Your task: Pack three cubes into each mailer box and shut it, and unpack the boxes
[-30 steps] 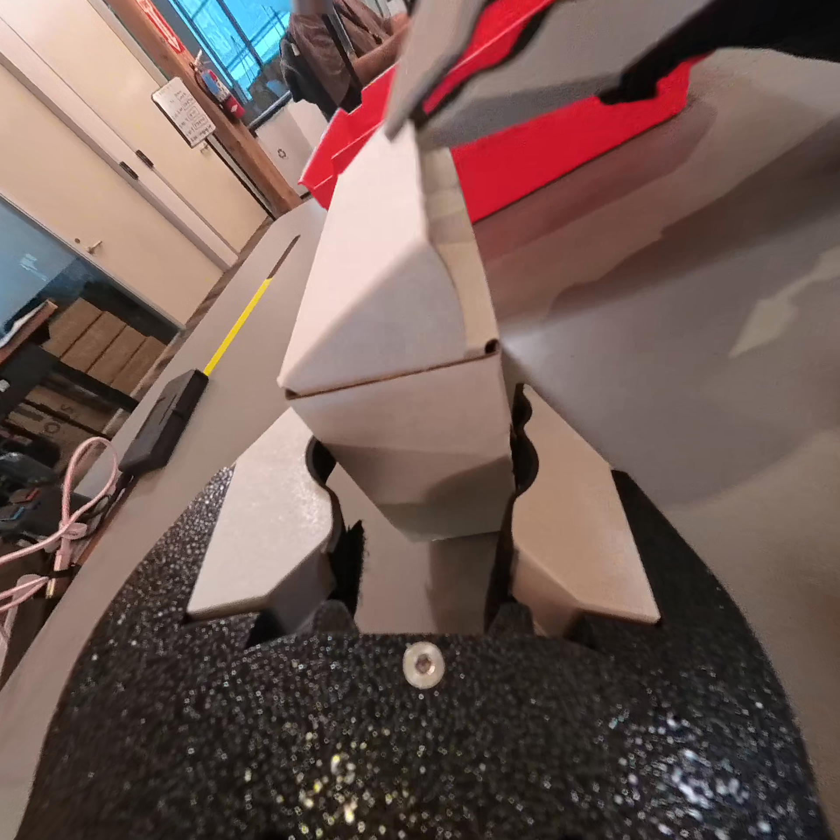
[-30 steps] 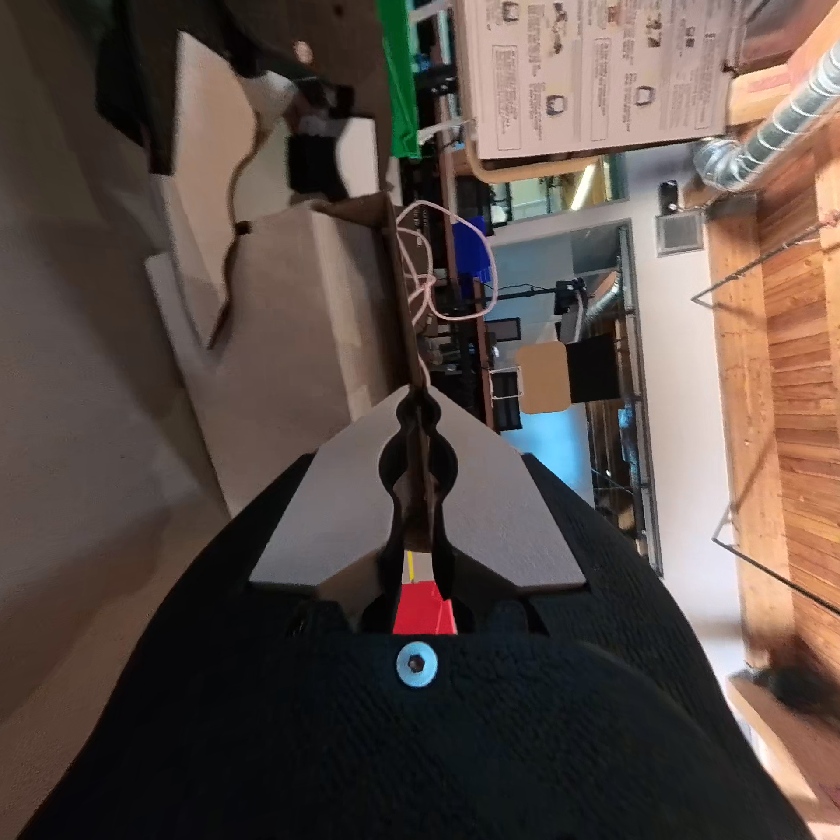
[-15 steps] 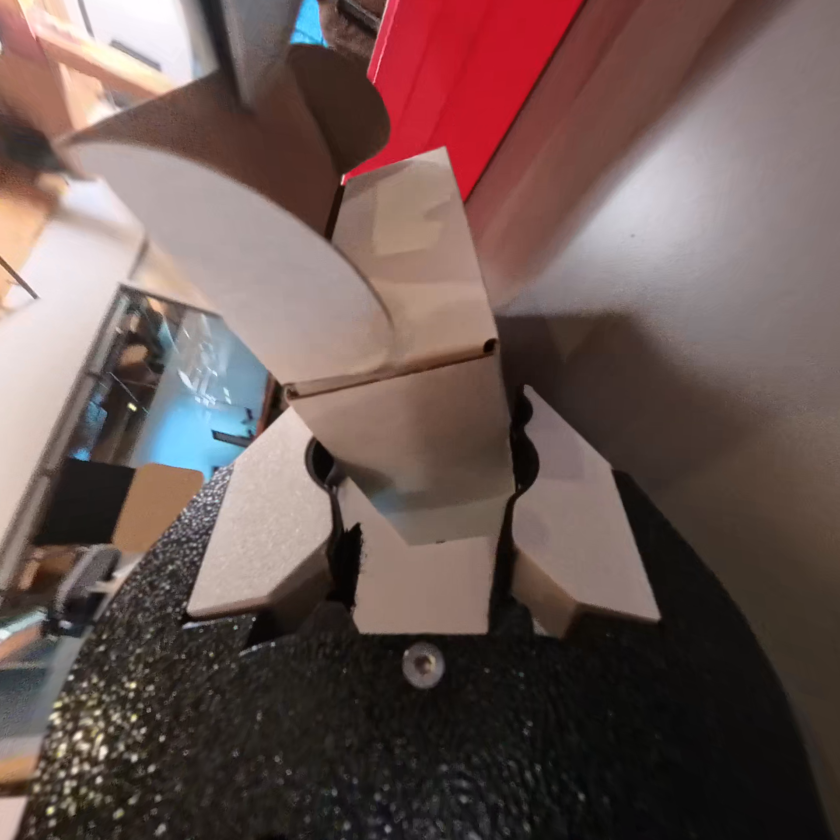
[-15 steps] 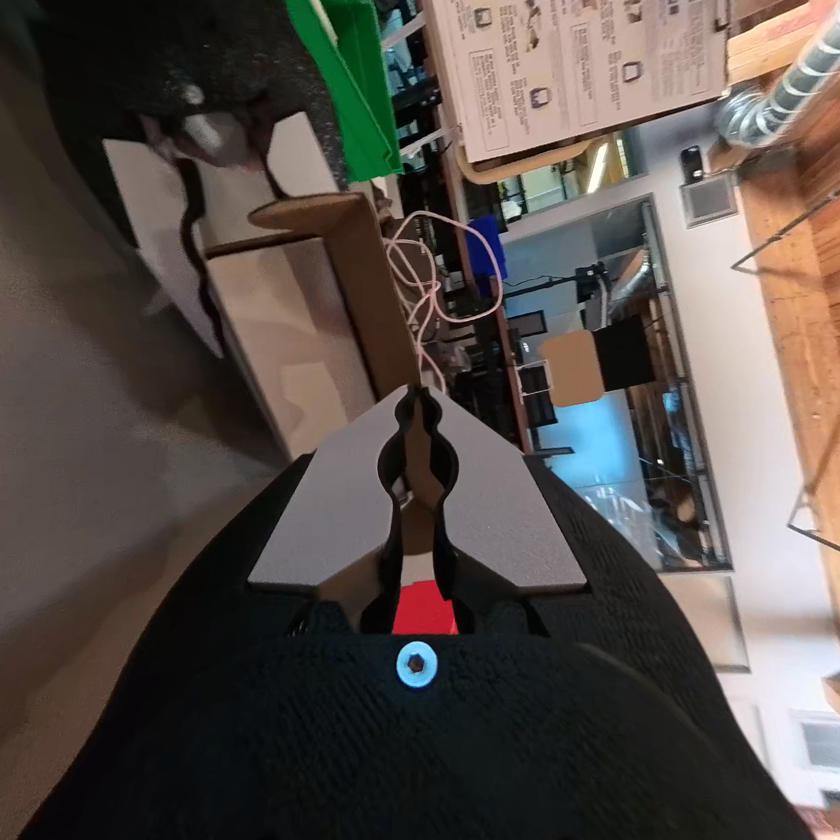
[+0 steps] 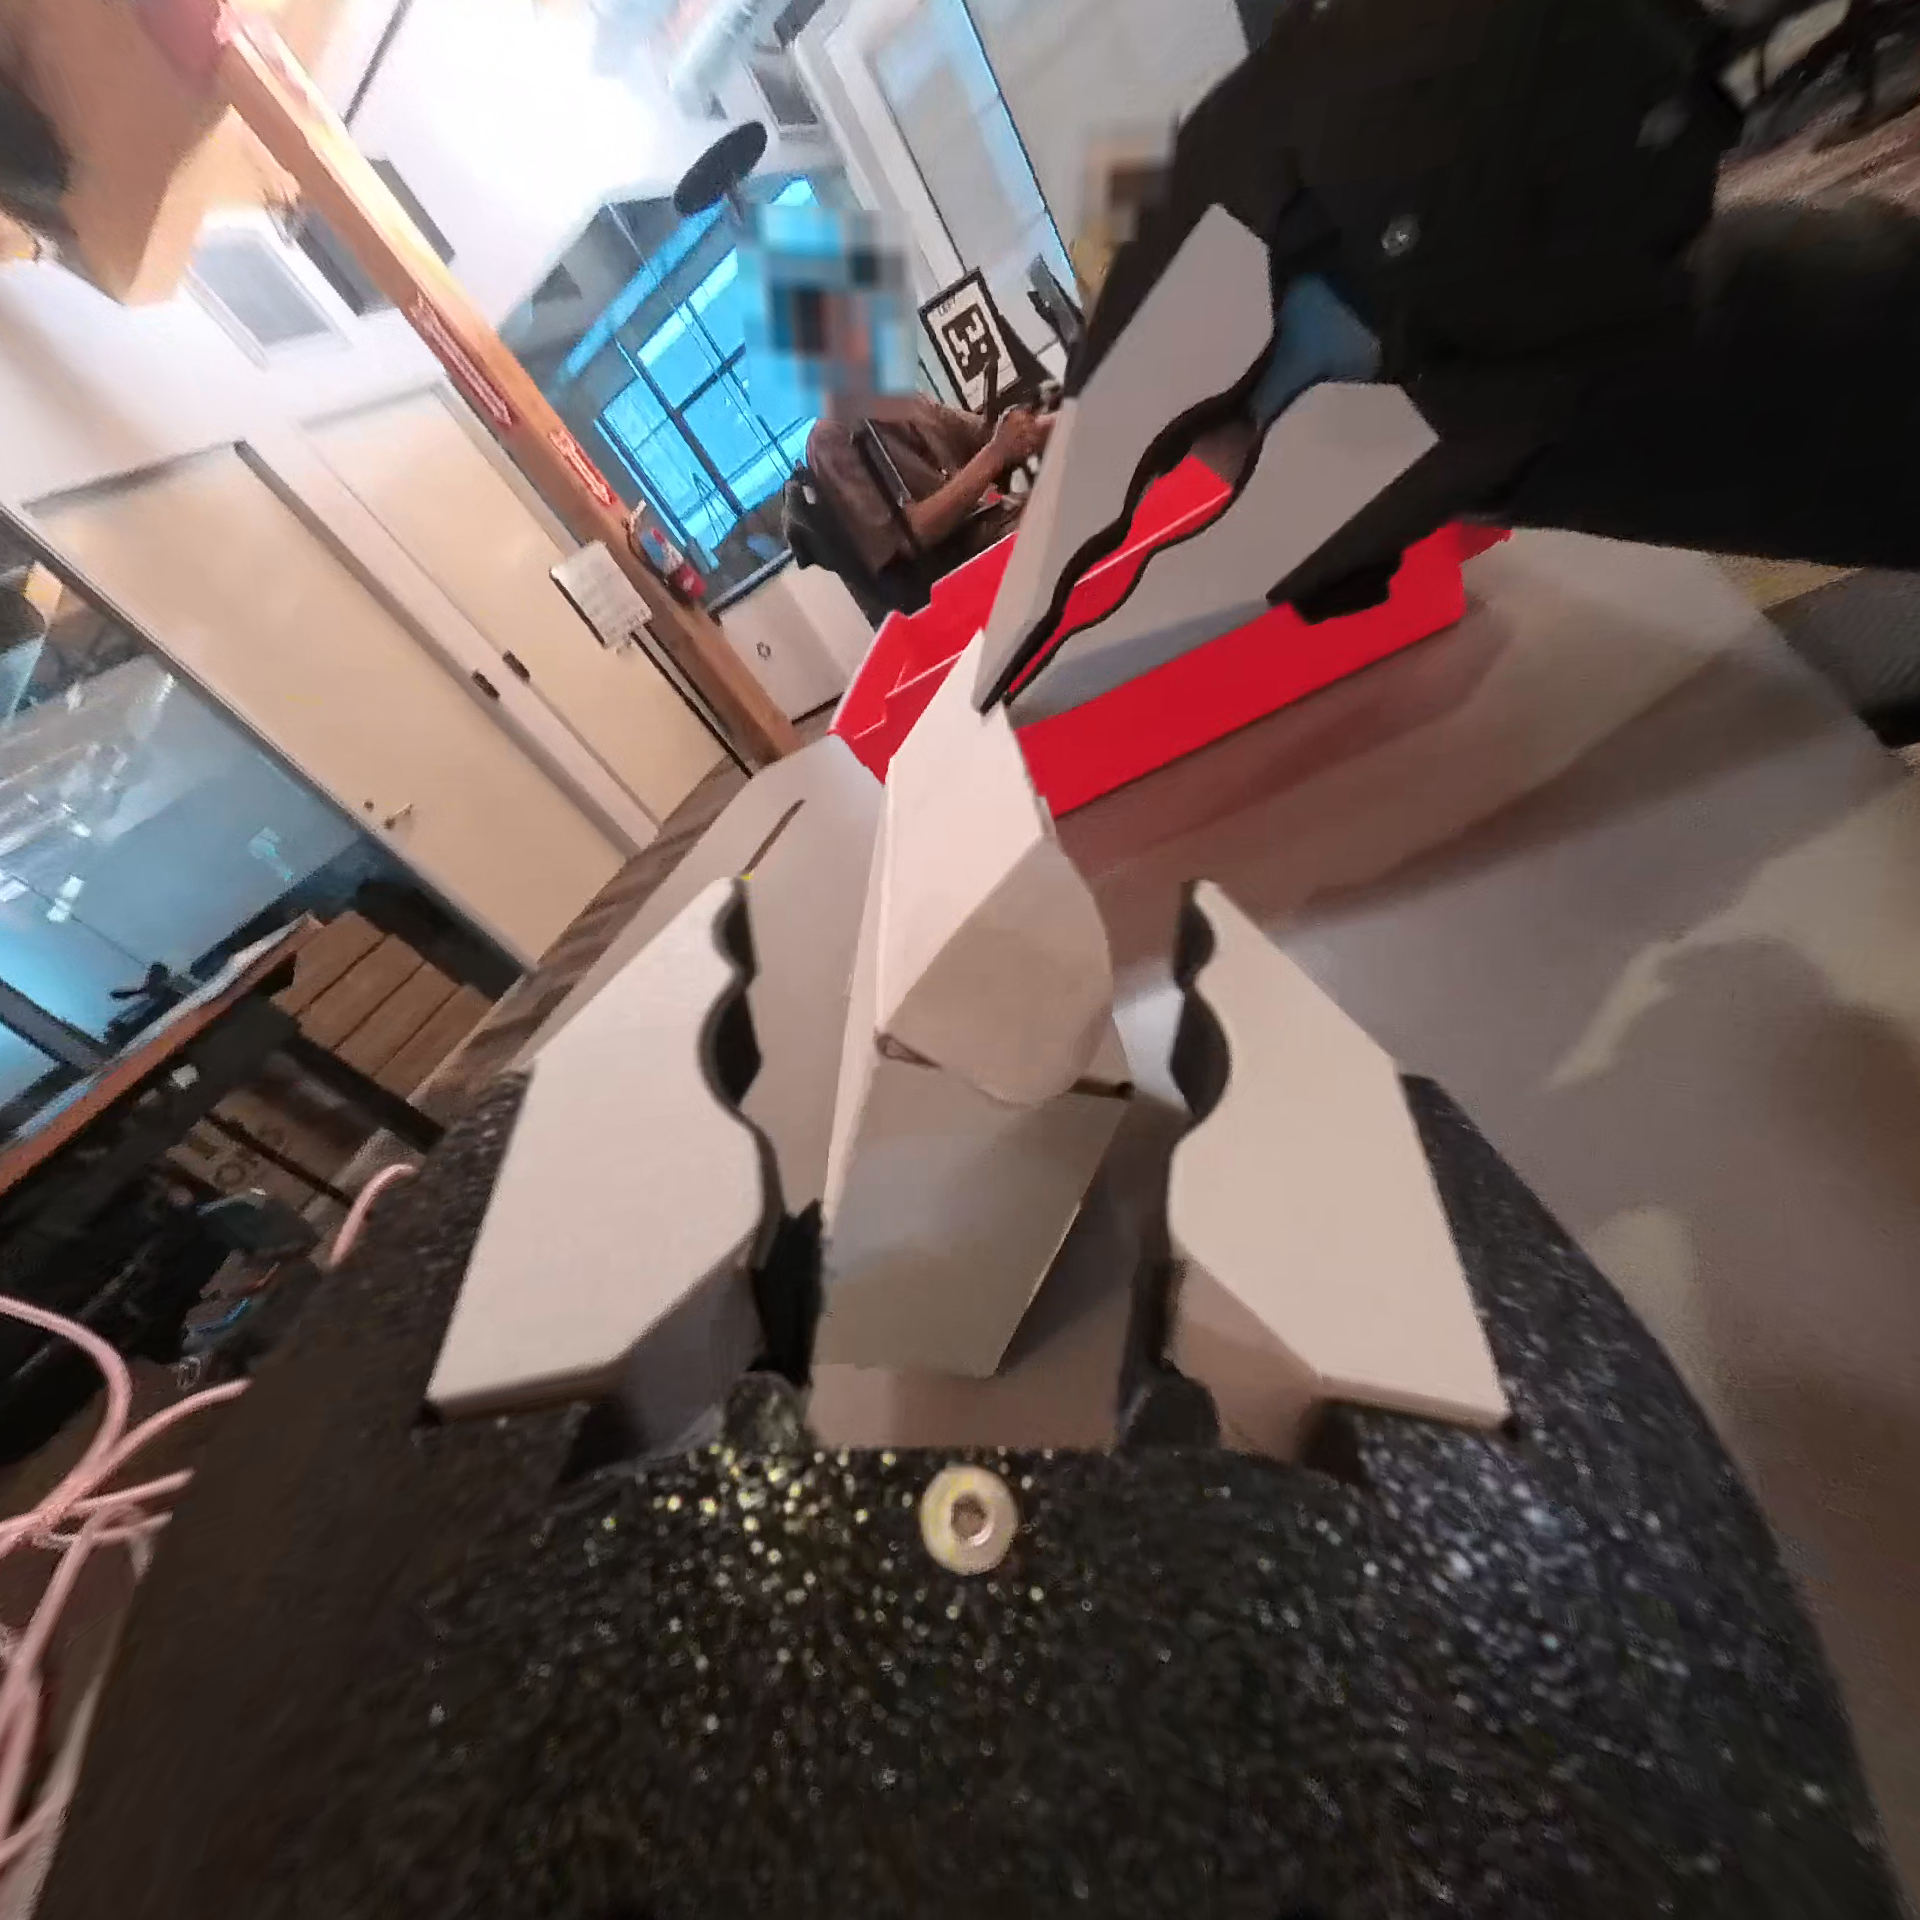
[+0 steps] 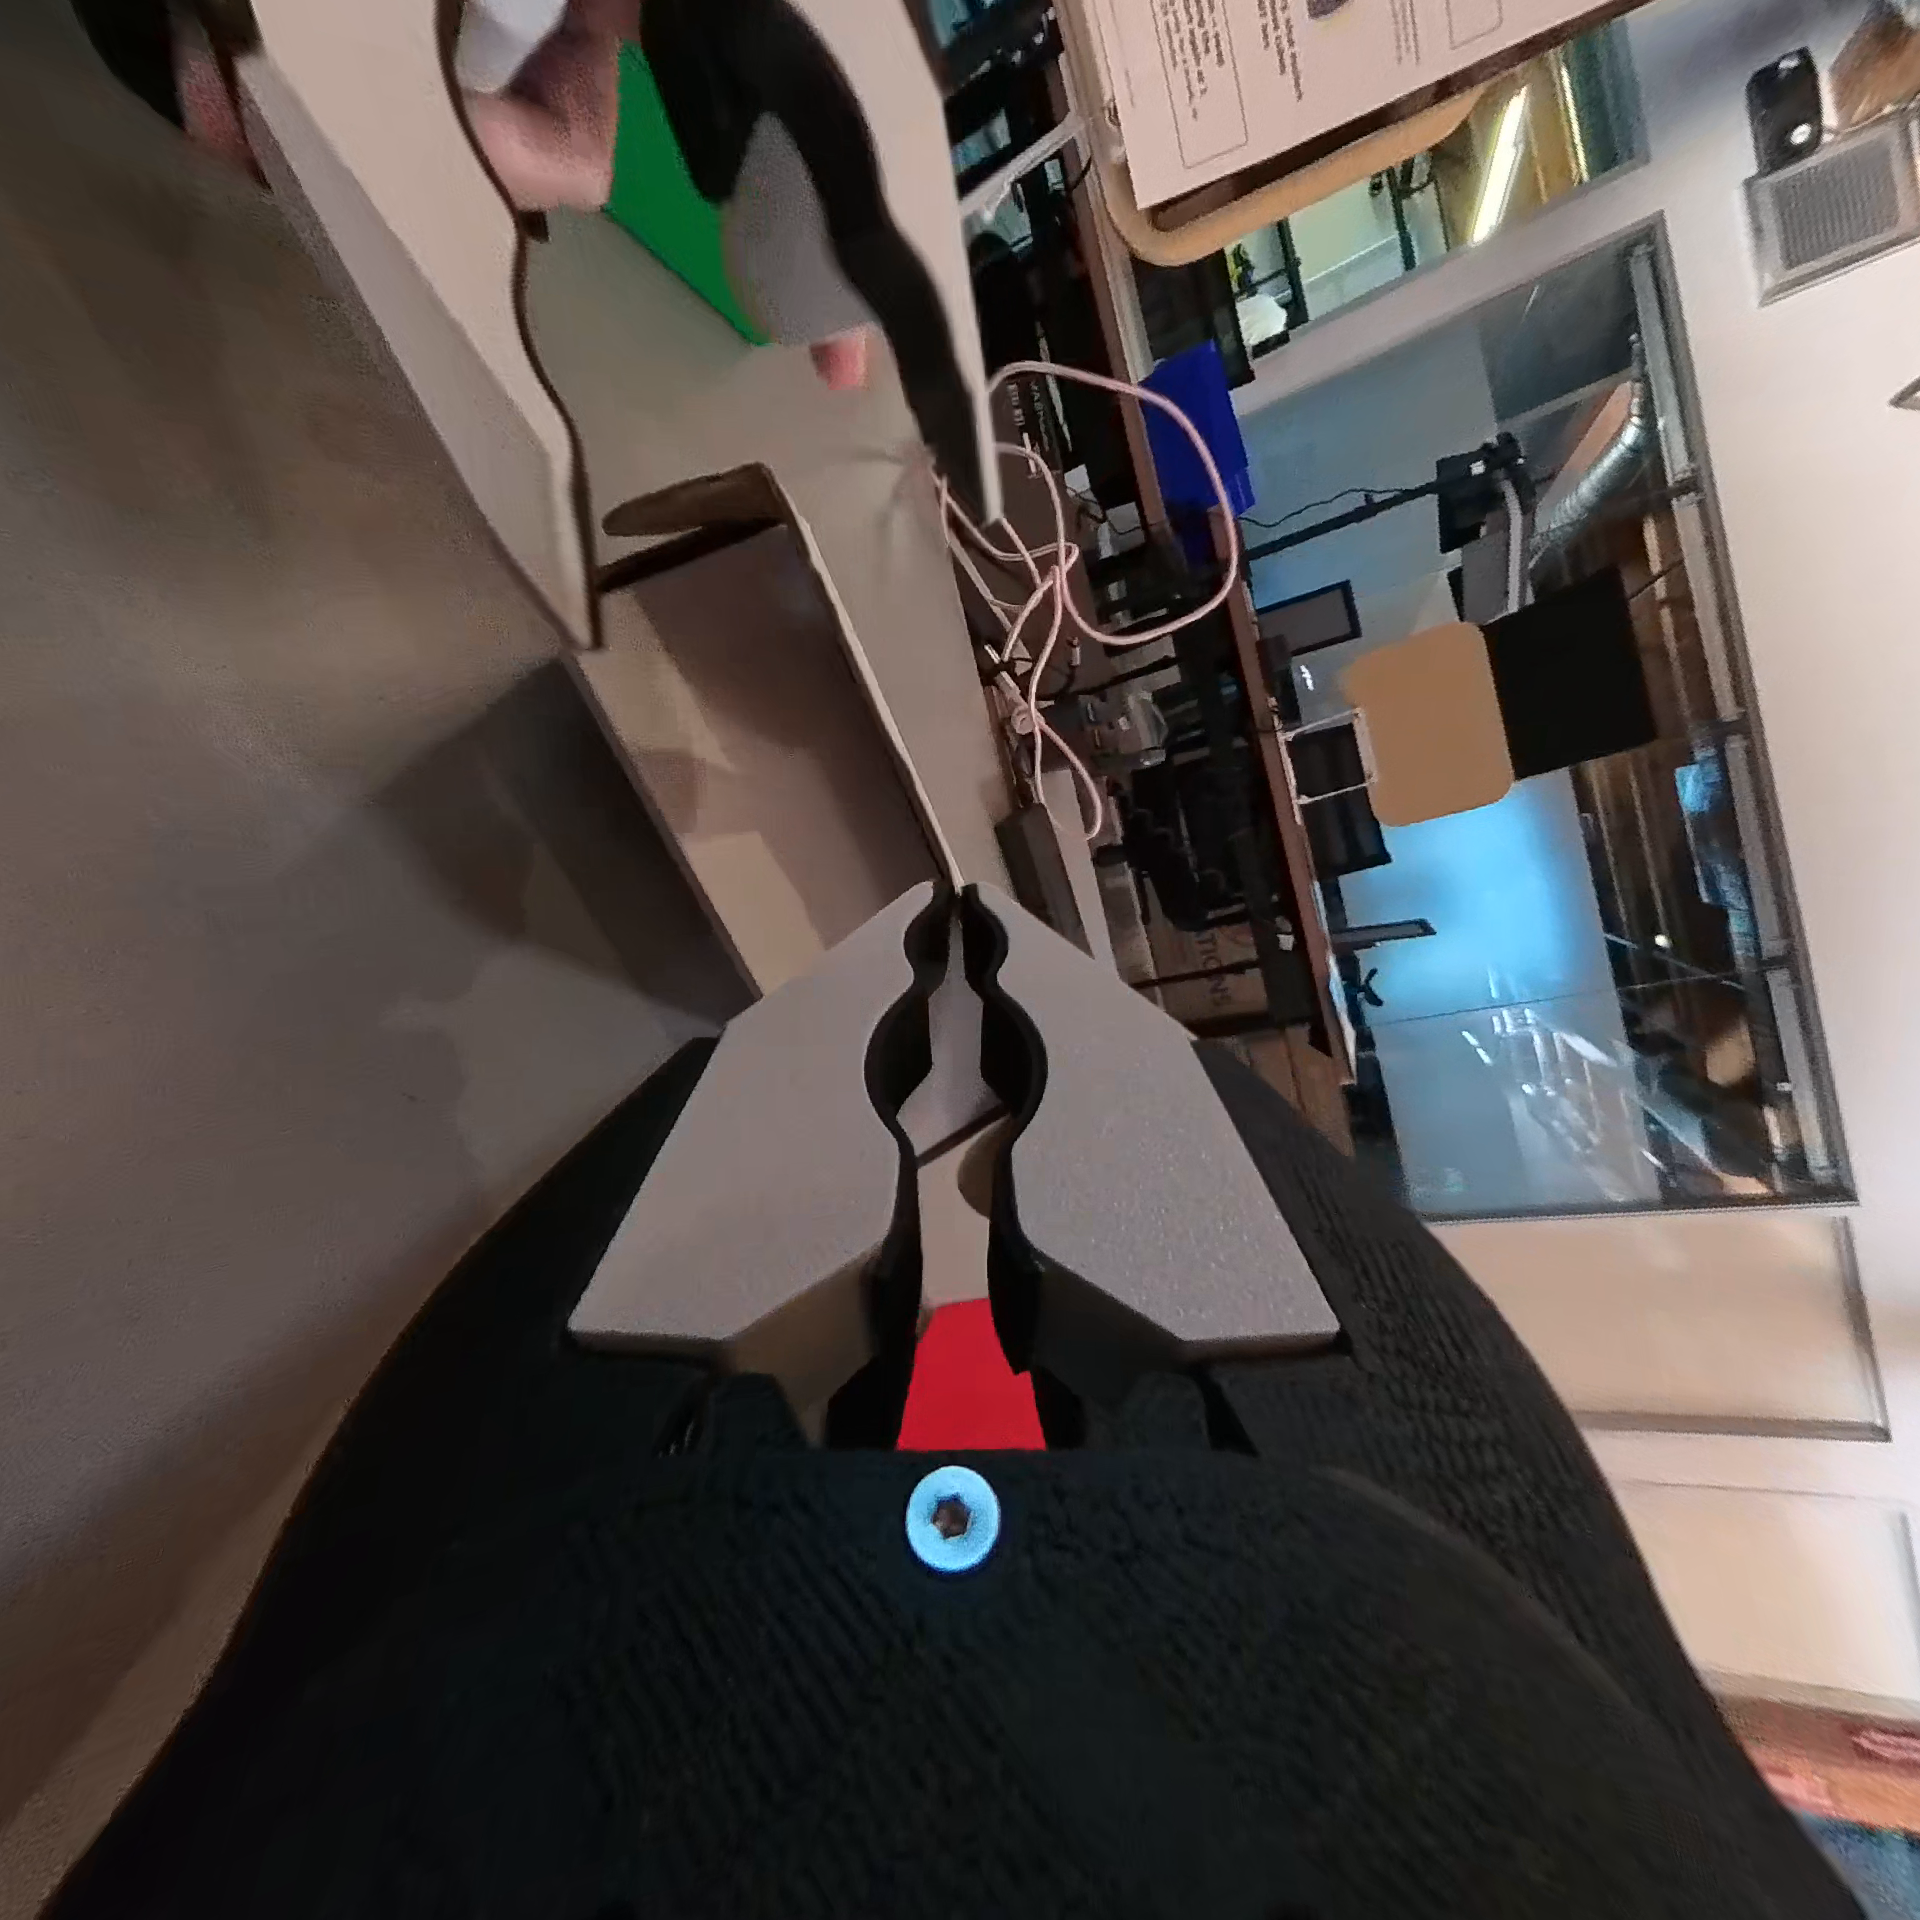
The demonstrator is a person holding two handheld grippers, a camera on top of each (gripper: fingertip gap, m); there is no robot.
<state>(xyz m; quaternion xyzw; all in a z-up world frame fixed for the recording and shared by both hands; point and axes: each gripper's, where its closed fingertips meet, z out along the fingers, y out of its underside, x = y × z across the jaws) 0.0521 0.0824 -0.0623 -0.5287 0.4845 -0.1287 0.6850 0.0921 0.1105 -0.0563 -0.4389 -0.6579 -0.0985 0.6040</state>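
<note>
**Mailer box tipped up, lid flap pinched**

The pale cardboard mailer box [image 5: 977,935] stands tilted on the grey surface [image 5: 1558,987], near end low between spread tongs whose pads stand clear of it. Its lid flap [image 6: 883,727] rises edge-on, pinched at the far end. Its brown inside [image 6: 748,717] shows open.

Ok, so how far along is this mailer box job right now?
Done: the mailer box is open, its lid raised off the body. In hand: the right gripper pinches the lid's edge between its fingers; the left gripper straddles the box end, fingers apart with gaps showing. Left: no cubes show in either view, so packing or unpacking can't be told. The red bin stands behind.
</note>
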